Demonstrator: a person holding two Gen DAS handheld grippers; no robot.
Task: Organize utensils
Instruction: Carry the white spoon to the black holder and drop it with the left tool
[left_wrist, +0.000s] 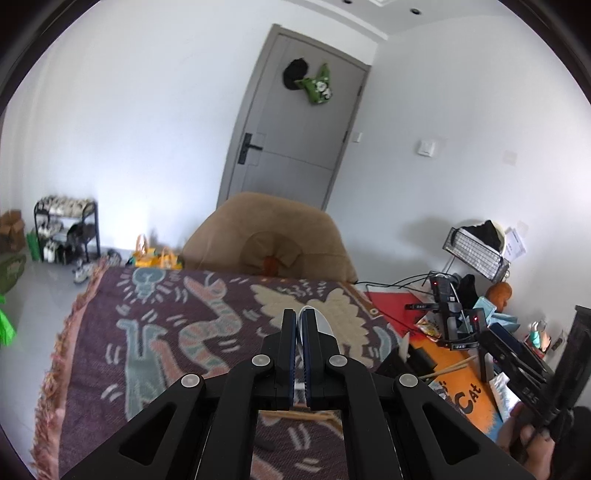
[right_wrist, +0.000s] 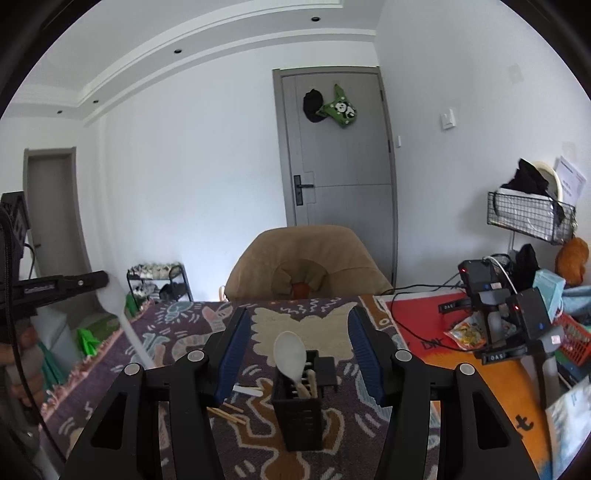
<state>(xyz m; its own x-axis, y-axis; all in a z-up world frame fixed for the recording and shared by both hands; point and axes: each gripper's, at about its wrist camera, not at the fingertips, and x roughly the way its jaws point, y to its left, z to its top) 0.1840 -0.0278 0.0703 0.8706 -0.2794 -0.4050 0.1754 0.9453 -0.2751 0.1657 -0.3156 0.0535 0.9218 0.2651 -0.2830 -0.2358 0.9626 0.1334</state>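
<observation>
Looking past the right gripper, its jaws spread and empty, the holder stands low in the frame's centre, one spoon already upright in it. Chopsticks lie flat just left of it. At the left edge, the left gripper pinches a white spoon, its long axis slanting down toward the holder, well apart from it.

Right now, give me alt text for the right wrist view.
The right gripper stands open above a black utensil holder that holds a white spoon on a patterned blanket. Loose chopsticks lie left of it; the left gripper grips another white spoon.
</observation>
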